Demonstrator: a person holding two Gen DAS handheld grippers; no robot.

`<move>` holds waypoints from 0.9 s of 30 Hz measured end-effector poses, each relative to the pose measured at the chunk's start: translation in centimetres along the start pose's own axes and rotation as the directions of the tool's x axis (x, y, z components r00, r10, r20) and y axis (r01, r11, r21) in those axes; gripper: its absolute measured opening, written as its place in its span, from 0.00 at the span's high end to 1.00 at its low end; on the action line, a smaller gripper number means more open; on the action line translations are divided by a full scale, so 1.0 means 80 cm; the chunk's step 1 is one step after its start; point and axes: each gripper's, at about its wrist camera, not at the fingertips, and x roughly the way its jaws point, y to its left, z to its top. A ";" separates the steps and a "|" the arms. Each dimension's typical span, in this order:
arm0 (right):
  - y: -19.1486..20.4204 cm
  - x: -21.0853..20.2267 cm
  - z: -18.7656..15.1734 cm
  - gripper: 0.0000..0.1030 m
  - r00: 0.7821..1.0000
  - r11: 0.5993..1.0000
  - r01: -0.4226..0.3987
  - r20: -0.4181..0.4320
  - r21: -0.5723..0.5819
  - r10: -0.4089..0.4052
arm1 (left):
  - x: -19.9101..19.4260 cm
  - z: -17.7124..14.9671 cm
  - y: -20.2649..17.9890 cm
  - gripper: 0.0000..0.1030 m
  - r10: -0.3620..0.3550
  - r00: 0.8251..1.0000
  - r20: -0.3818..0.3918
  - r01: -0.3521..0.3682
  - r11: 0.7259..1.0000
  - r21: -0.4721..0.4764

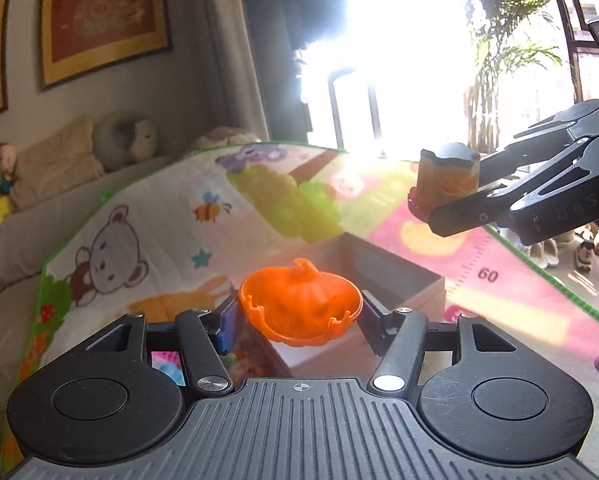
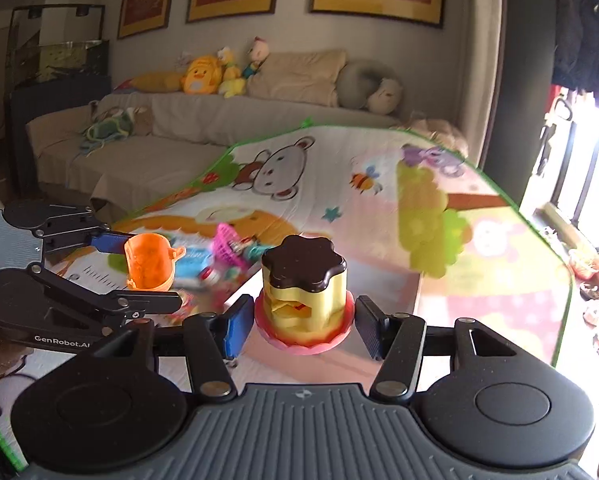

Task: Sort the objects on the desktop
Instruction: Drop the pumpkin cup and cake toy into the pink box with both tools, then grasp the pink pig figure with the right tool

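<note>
My left gripper [image 1: 301, 312] is shut on an orange pumpkin-shaped toy bowl [image 1: 301, 306] and holds it in the air above an open cardboard box [image 1: 399, 276]. The same bowl [image 2: 149, 262] and left gripper [image 2: 139, 270] show at the left of the right wrist view. My right gripper [image 2: 304, 326] is shut on a yellow toy cake with a brown top and pink base [image 2: 304, 292], held above the mat. In the left wrist view the right gripper [image 1: 455, 192] and the cake [image 1: 447, 176] are at the upper right.
A colourful cartoon play mat [image 2: 339, 184] covers the surface. Several small toys, including a pink basket [image 2: 227, 246], lie in a pile on it. A sofa with plush toys [image 2: 203, 76] stands behind. Bright window glare fills the left wrist view [image 1: 399, 40].
</note>
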 end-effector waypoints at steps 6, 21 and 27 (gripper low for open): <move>-0.049 0.088 0.021 0.39 0.995 0.994 0.079 -0.074 0.074 -0.074 | 0.089 0.016 0.020 0.02 0.012 0.997 -0.075 -0.018 0.997 -0.079; 0.061 0.110 -0.039 0.30 0.990 0.994 -0.055 -0.138 -0.098 0.041 | 0.001 -0.143 0.121 0.00 0.230 0.922 -0.311 -0.327 0.894 -0.307; 0.161 0.151 -0.030 0.47 0.974 0.960 -0.185 -0.172 -0.210 0.150 | -0.038 -0.150 0.161 0.00 0.381 0.888 -0.257 -0.452 0.826 -0.337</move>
